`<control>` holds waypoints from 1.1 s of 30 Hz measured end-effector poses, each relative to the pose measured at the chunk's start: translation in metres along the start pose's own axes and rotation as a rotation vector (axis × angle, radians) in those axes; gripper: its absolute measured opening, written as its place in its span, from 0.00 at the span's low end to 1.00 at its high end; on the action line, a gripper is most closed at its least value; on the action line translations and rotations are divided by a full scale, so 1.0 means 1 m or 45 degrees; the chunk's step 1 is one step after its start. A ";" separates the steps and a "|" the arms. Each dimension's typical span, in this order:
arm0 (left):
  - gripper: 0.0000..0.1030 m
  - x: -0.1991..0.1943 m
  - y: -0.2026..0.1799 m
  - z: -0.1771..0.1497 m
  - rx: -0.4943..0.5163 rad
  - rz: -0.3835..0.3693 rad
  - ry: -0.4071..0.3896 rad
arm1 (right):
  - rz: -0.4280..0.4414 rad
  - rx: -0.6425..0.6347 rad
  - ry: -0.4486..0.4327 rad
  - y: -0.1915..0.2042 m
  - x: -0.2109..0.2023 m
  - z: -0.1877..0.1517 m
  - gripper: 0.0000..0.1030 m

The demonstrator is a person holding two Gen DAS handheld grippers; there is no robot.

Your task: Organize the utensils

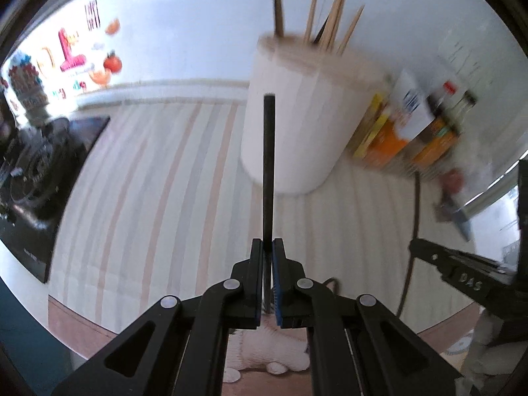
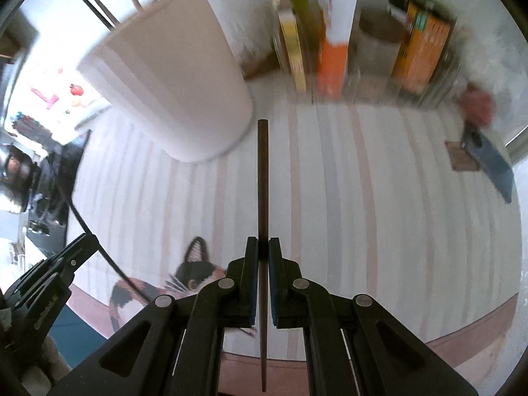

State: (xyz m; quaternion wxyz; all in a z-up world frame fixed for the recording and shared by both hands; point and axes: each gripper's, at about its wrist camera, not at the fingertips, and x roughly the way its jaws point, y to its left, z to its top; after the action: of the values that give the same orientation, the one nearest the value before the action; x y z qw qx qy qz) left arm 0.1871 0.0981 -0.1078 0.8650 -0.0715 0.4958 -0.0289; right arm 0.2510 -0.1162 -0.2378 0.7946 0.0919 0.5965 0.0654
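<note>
My left gripper (image 1: 267, 242) is shut on a black chopstick (image 1: 269, 165) that points forward toward the white utensil holder (image 1: 297, 122). Several wooden and dark chopsticks (image 1: 330, 19) stand upright in that holder. My right gripper (image 2: 262, 241) is shut on a brown chopstick (image 2: 263, 181), which runs straight ahead over the striped mat (image 2: 346, 198). The same white holder (image 2: 175, 82) stands to the upper left in the right wrist view, with dark chopsticks (image 2: 95, 6) sticking out. The right gripper (image 1: 412, 247) shows at the right edge of the left view, the left gripper (image 2: 94, 239) at the lower left of the right view.
A rack of boxes and bottles (image 2: 363, 43) lines the back wall behind the striped mat. A blue knife (image 2: 491, 161) lies at the right with a red object (image 2: 478, 105) near it. A black stovetop (image 1: 49, 171) sits at the left. The mat has a cat print (image 2: 191, 274).
</note>
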 end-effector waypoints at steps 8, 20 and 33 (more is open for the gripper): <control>0.02 -0.081 -0.008 0.036 0.033 -0.054 -0.255 | 0.097 -0.023 -0.219 0.015 -0.074 0.014 0.06; 0.00 -0.147 -0.005 0.099 0.031 -0.060 -0.445 | 0.222 -0.086 -0.492 0.053 -0.173 0.083 0.06; 0.86 -0.051 0.071 0.146 -0.233 0.261 -0.312 | 0.159 -0.061 -0.954 0.091 -0.198 0.166 0.06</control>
State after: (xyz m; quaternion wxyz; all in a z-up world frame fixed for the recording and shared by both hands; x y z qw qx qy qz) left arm 0.2853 0.1885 -0.0022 0.9073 -0.1020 0.3918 0.1134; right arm 0.3556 -0.0806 0.0133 0.9541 0.1269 0.2561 0.0895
